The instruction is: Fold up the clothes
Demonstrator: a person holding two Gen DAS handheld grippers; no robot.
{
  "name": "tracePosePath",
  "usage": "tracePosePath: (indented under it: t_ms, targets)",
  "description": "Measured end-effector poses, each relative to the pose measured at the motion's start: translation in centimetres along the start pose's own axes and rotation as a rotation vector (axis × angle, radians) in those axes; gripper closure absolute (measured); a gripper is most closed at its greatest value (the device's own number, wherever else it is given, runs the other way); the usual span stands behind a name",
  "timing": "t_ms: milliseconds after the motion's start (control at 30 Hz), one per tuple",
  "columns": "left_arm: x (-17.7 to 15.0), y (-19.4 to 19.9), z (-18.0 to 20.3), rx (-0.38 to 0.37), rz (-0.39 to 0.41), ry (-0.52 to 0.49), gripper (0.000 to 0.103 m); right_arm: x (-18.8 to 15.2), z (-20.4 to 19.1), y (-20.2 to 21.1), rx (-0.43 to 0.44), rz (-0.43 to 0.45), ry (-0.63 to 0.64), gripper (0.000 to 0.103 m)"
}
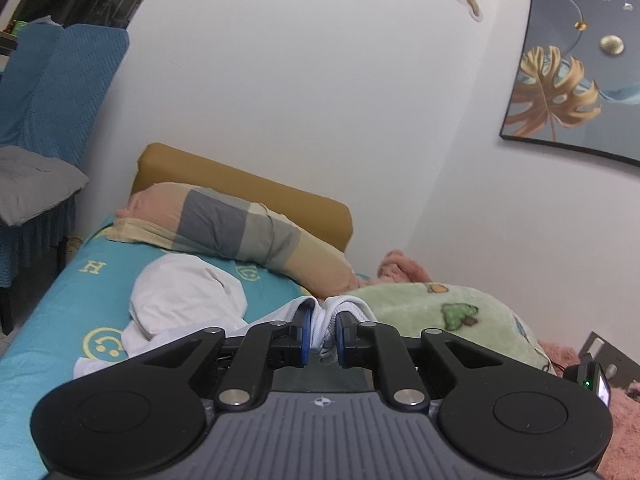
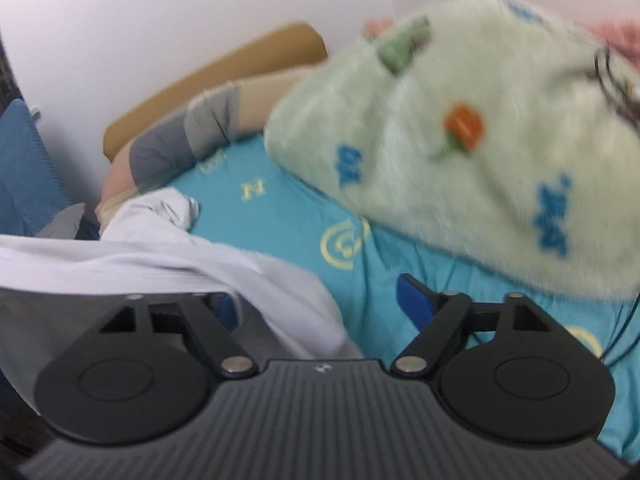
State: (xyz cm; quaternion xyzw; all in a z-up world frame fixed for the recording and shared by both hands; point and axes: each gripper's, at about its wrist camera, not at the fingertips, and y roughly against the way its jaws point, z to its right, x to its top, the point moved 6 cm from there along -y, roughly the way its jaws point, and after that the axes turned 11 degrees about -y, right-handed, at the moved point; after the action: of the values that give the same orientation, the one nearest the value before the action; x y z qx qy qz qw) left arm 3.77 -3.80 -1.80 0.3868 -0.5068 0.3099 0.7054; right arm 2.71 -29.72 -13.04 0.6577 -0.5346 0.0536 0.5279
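White garment (image 1: 188, 296) pinched in left fingers (image 1: 306, 326); right fingers (image 2: 416, 304) spread wide, gripping nothing.

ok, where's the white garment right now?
White garment lies on the teal sheet, left of the green blanket, below the pillow; the left gripper pinches its near edge.
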Motion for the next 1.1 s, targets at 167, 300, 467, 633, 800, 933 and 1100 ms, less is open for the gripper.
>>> tracePosePath:
  t_ms: [167,300,467,633,800,933,1100]
  targets:
    - [1.0,1.2,-0.9,0.033,0.035,0.034,0.090,2.0,-0.9,4.1,-0.018,0.184,0.115,0.017]
    - [2.1,2.4,-1.1,0.053,0.084,0.040,0.090,3.8,-2.4,8.4,0.020,0.400,0.247,0.014]
    - [2.0,3.6,-2.6,0.090,0.046,0.084,0.090,1.3,-0.9,2.7,-0.055,0.093,0.252,0.005]
    - [-0.3,2.9,-4.3,0.121,-0.097,0.143,0.089,2.5,-1.5,3.9,-0.030,0.228,0.207,0.005]
    - [-2.7,1.6,-6.8,0.139,-0.231,0.224,0.086,3.9,-4.2,8.0,0.139,0.372,0.229,0.005]
    - [-3.7,0.8,-6.8,0.147,-0.296,0.186,0.073,3.2,-5.6,8.9,0.180,0.376,0.299,0.005]
    - [-3.9,-0.4,-4.7,0.147,-0.306,0.084,0.040,2.4,-6.6,9.7,0.221,0.393,0.346,0.005]
